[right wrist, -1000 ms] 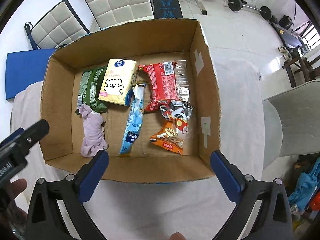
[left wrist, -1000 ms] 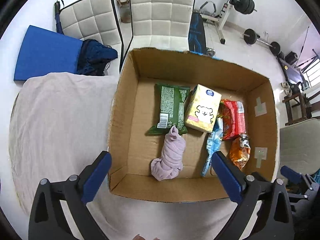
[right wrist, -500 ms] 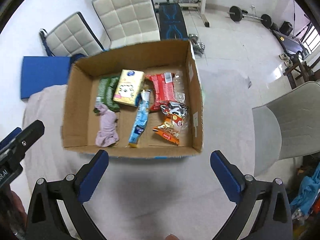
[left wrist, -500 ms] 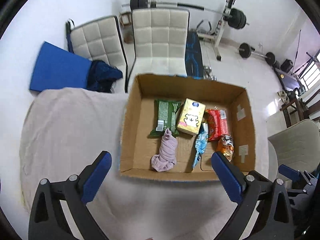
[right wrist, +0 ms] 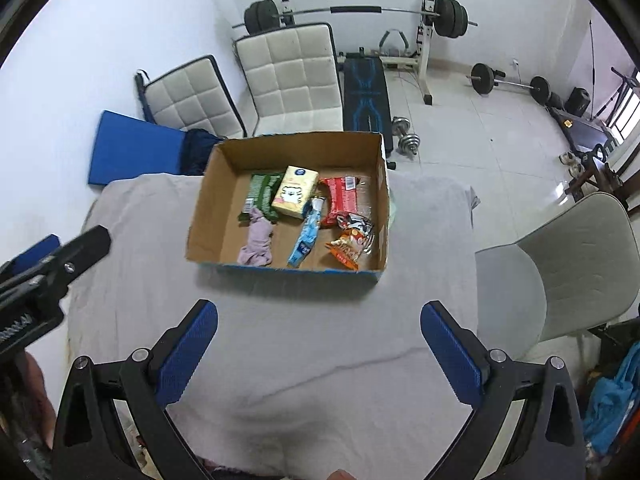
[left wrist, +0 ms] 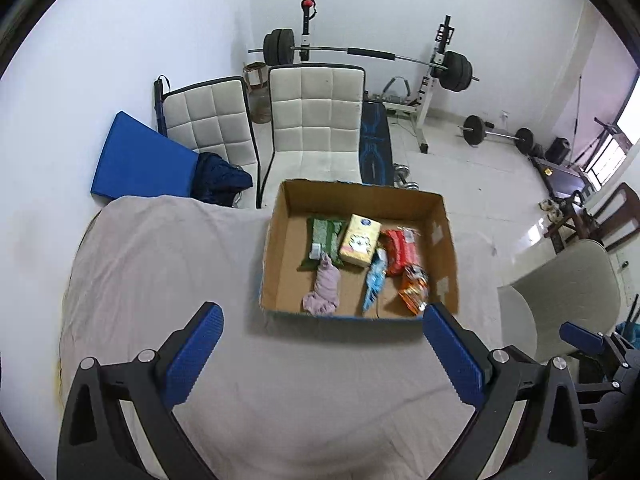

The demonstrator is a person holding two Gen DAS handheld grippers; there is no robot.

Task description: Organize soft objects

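Honestly looks done: everything's in the cardboard box (right wrist: 208, 216) ahead of both wide-open, empty hand-held grippers, left hand-held gripper (left wrist: 322, 354) and right hand-held gripper (right wrist: 318, 350).

The green packet (left wrist: 323, 240) lies partly under the tissue pack (left wrist: 359, 239) and the cloth (left wrist: 325, 290). Print on every wrapper is too small to read. In the right wrist view, the left gripper (right wrist: 44, 268) is cut off by the left edge, its jaws unseen there.

Print on the box's packets (right wrist: 296, 196) seems too small to read.
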